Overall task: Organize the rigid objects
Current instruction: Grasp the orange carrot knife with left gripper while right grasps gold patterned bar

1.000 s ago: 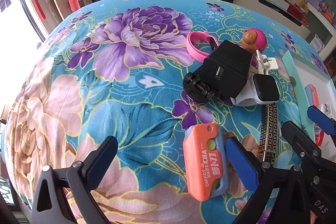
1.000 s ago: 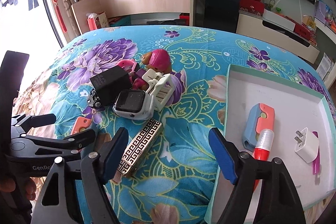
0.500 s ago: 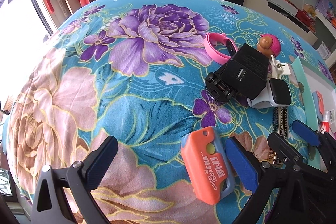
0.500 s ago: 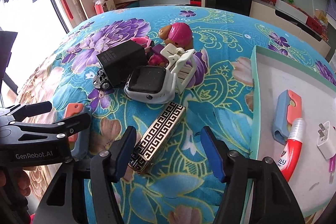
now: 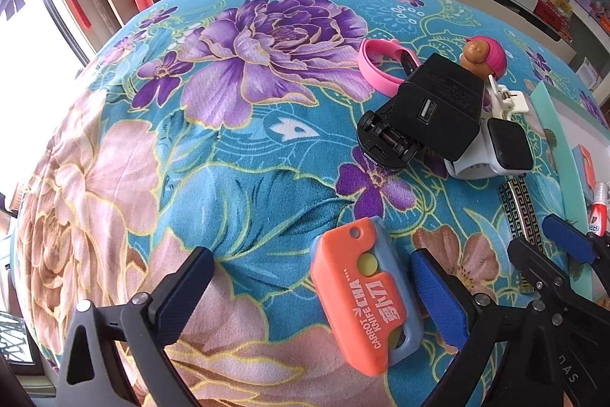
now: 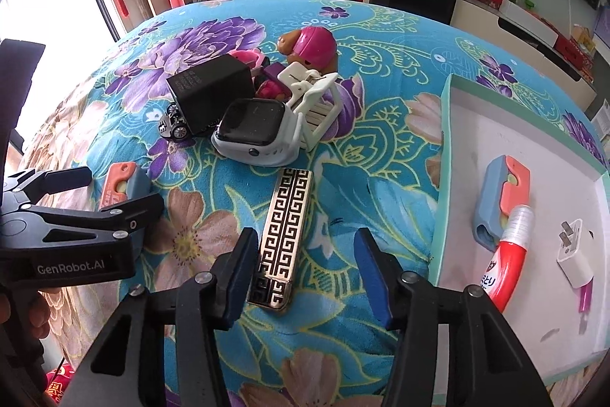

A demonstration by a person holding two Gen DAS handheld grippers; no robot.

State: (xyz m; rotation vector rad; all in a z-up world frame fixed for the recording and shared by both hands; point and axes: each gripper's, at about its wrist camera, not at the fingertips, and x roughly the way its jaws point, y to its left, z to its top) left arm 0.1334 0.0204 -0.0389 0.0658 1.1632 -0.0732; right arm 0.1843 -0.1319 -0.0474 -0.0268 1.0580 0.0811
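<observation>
Gold-patterned bar (image 6: pixel 284 239) lies on the flowery cloth (image 6: pixel 362 185), its near end between the closing jaws of the right gripper (image 6: pixel 305 277). One pad looks right against it; the other pad is still apart. Its far end points at the white watch (image 6: pixel 253 130). The left gripper (image 5: pixel 309 296) is wide open around the orange knife toy (image 5: pixel 366 296), not squeezing it. A black box (image 5: pixel 438 109) hides most of the toy car (image 5: pixel 385 143) under it. The tray (image 6: pixel 444 178) is cut off at the edge.
</observation>
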